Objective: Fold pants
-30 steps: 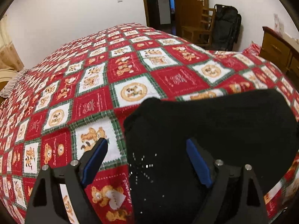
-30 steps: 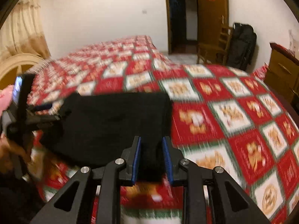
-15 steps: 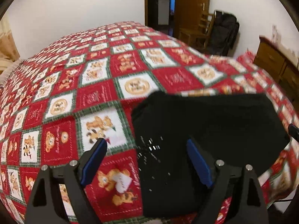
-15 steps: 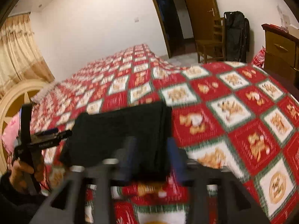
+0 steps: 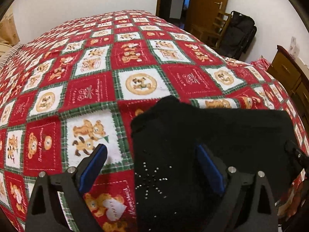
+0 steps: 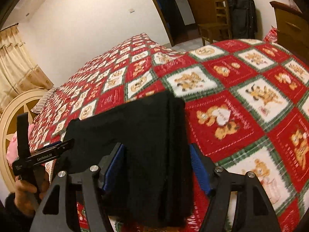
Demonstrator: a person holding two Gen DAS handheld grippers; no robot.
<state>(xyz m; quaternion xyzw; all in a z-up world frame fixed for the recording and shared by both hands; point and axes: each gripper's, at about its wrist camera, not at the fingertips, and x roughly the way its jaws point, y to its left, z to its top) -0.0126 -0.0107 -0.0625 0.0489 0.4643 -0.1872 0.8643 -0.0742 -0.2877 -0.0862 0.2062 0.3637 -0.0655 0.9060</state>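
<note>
Black folded pants (image 5: 212,127) lie on the red bear-patterned quilt (image 5: 87,92), with a rhinestone star (image 5: 152,177) on the near corner. My left gripper (image 5: 150,148) is open and wide. Its left finger is over the quilt, its right finger over the pants, and the pants' left edge lies between them, unpressed. In the right wrist view the pants (image 6: 135,125) show their folded right edge. My right gripper (image 6: 156,147) straddles that edge. Its jaws are opening and the blue pads stand off the cloth. A hand (image 6: 25,191) holds the left gripper at the pants' far side.
The quilt (image 6: 241,89) covers a wide bed, which drops off at the near edge. A round headboard (image 6: 11,116) and curtain (image 6: 15,61) are on the left. A wooden chair (image 6: 216,25), black bag (image 6: 241,13), doorway and dresser (image 5: 285,73) stand beyond the bed.
My right gripper's jaws, shut on the pants' edge a second ago, have spread apart and let the cloth go. The right view has rolled. My left gripper stays open over the left edge.
</note>
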